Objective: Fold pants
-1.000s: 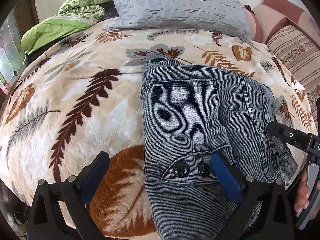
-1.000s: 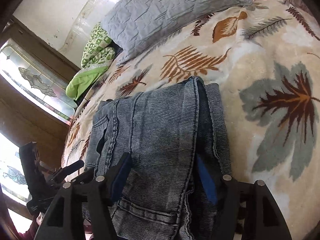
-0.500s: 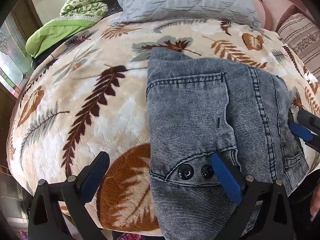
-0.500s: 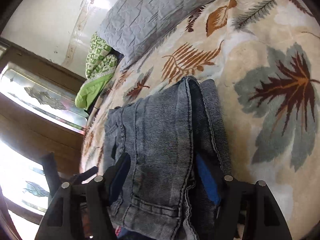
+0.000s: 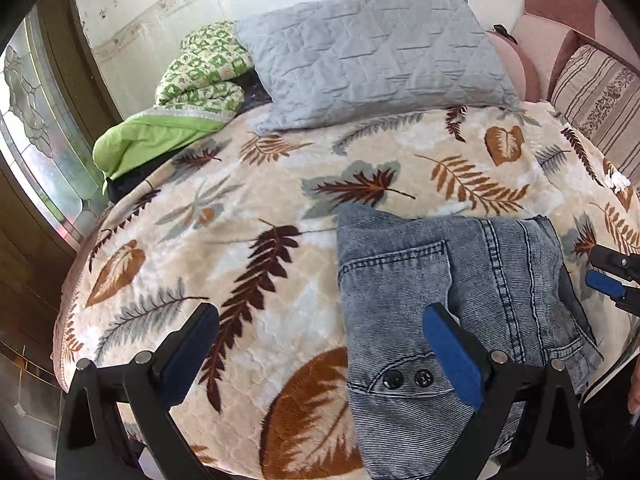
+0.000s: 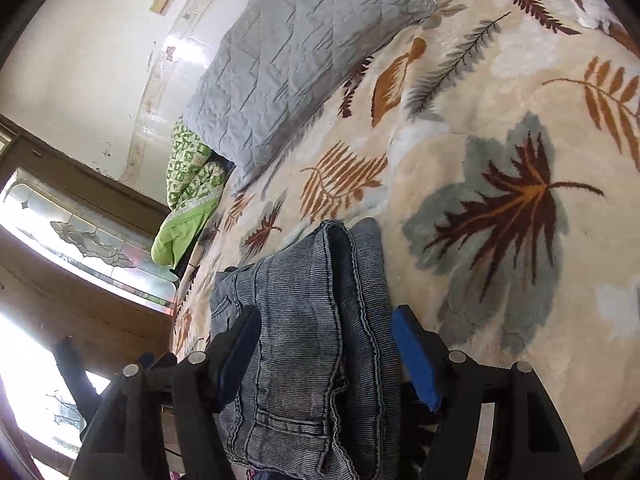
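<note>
Grey-blue denim pants (image 5: 460, 288) lie folded into a compact stack on the leaf-patterned blanket (image 5: 240, 240), near the bed's front right. Their two black buttons face me in the left wrist view. My left gripper (image 5: 318, 320) hovers open above the bed. Its right finger is over the pants' left part, its left finger over bare blanket. In the right wrist view the pants (image 6: 304, 280) show end-on with stacked layers. My right gripper (image 6: 324, 316) is open, a finger on either side of the stack and not pressing it. It also shows as a blue-padded tip (image 5: 608, 280) beside the pants' right edge.
A grey quilted pillow (image 5: 372, 56) and a green patterned quilt (image 5: 192, 80) lie at the head of the bed by the wall. A striped cushion (image 5: 600, 96) leans at the right. A leaded-glass window in dark wood (image 5: 28, 120) stands left of the bed.
My left gripper has lifted and tipped up, so the pillow and wall now show. My right gripper has drawn back from the pants and rolled. Both stayed open. The pants have not moved.
</note>
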Available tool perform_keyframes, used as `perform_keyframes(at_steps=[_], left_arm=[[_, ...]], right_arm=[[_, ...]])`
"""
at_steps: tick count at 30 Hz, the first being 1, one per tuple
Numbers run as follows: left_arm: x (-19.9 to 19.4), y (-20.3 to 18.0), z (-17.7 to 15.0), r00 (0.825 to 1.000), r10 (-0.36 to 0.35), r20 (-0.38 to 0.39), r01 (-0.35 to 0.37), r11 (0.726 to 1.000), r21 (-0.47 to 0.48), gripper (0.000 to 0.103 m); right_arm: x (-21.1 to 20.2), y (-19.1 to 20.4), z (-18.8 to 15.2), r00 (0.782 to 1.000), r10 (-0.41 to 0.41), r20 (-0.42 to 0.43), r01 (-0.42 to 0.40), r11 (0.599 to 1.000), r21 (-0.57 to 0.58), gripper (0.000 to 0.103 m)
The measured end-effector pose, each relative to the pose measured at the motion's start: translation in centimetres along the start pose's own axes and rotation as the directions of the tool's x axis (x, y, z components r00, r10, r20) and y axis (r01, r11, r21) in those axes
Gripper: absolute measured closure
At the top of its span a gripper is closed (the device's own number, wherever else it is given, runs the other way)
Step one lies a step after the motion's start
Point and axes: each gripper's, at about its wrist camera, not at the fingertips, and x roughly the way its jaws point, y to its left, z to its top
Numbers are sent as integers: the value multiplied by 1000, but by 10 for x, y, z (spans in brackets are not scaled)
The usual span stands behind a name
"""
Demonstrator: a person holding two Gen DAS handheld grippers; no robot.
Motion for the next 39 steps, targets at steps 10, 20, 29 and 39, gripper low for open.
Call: perform_keyframes(at_steps=[10,20,29,39], left_arm=[[0,12,-1,1000,4,2,-4,999,-33,2],[0,8,0,1000,11,9,-11,1000,-23,2],[2,4,0,1000,14,15,-14,1000,-2,2],[5,2,0,1000,20,18,-20,1000,19,2]], right_arm=[[-3,2,-4,1000,-26,9,26,999,-18,32],[-1,-1,-3,999,-36,-1,36,999,-11,32],[1,-5,-4,999,-47,-11,47,999,6,32],[9,-7,-3,997,-65,-36,66,998,8,32]])
